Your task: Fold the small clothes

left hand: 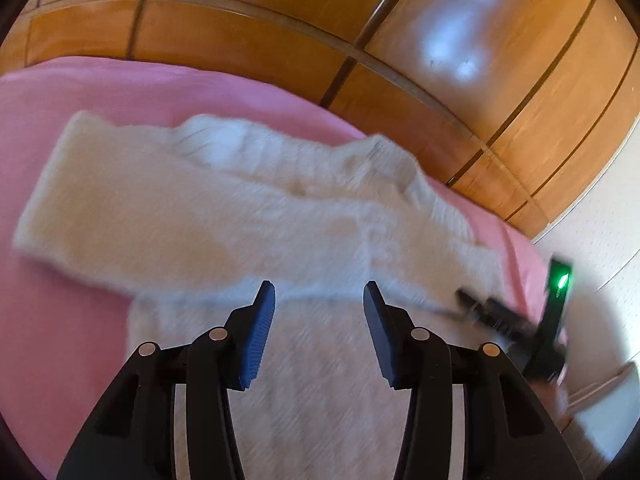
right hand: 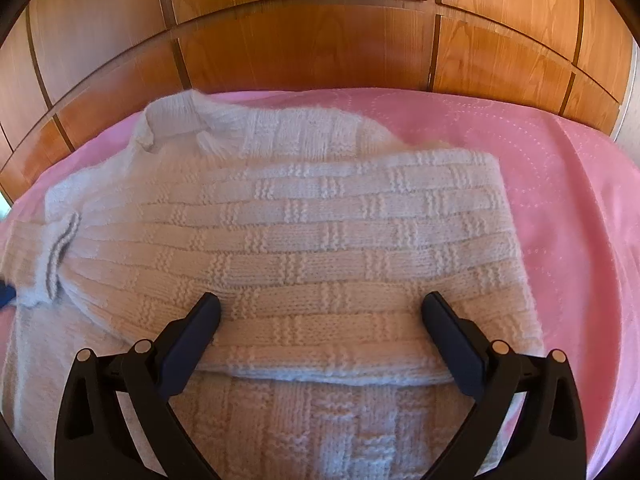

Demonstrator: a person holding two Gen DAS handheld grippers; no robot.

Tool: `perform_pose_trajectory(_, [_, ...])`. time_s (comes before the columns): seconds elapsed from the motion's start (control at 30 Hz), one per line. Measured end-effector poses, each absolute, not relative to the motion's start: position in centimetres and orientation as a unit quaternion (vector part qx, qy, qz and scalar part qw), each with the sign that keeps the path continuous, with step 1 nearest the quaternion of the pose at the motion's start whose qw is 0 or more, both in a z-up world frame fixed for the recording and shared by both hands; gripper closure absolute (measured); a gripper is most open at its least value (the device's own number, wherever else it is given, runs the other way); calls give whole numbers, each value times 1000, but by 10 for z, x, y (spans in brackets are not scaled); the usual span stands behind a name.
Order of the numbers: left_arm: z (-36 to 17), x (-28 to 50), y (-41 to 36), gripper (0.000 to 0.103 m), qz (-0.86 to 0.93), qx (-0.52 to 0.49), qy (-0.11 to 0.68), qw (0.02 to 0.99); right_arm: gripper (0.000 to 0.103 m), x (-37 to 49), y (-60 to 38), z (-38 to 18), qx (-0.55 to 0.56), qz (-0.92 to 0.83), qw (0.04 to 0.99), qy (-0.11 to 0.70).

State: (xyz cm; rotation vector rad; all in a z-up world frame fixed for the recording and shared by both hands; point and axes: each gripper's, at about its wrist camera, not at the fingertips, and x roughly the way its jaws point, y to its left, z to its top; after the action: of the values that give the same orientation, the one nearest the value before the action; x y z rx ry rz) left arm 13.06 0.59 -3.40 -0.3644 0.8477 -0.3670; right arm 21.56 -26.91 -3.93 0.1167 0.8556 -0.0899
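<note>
Beyond both claws stands a wooden panelled wardrobe (right hand: 304,44), filling the far background. In front of it lies a pink quilted bedspread (right hand: 560,184), reaching out to the right of the right claw and past the left side of the left claw. Spread on the bedspread is a white knitted sweater (right hand: 304,232) with a block-rib pattern; its collar (right hand: 172,124) lies far ahead and to the left of the right claw, and one sleeve is folded across the body, directly ahead of that claw. The right claw (right hand: 320,304) hovers low over the sweater with its jaws wide, the folded sleeve between and below the fingers, nothing gripped. The left claw (left hand: 319,292) stands partly open above the sweater's body, blue pads (left hand: 256,340) apart, holding nothing; its view is blurred.
</note>
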Motion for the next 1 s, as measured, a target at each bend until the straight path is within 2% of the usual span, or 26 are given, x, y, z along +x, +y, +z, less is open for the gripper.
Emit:
perform_pose_trajectory(0.13, [-50, 111, 19, 58, -157, -167, 410, 883, 25, 206, -233, -5, 94, 60, 916, 385])
perform_pose_trajectory(0.3, [-70, 106, 25, 58, -144, -172, 419, 880, 57, 222, -163, -4, 118, 179, 883, 418])
perform_pose_trajectory(0.37, [-70, 104, 26, 58, -145, -167, 415, 882, 58, 235, -139, -16, 126, 195, 867, 441])
perform_pose_trajectory(0.43, [-73, 106, 24, 58, -143, -160, 416, 884, 64, 246, -122, -27, 129, 199, 856, 459])
perform_pose_trajectory(0.5, [-75, 106, 22, 58, -141, -153, 413, 887, 81, 253, -108, -35, 117, 195, 853, 469])
perform_pose_trajectory(0.57, [-76, 106, 20, 58, -140, -152, 412, 887, 94, 258, -100, -33, 99, 194, 856, 469])
perform_pose_trajectory(0.87, [-76, 109, 20, 58, -142, -156, 411, 887, 95, 224, -167, 55, 107, 161, 914, 358])
perform_pose_trajectory(1.0, [-75, 109, 20, 58, -141, -154, 411, 887, 95, 212, -225, 70, 118, 106, 929, 335])
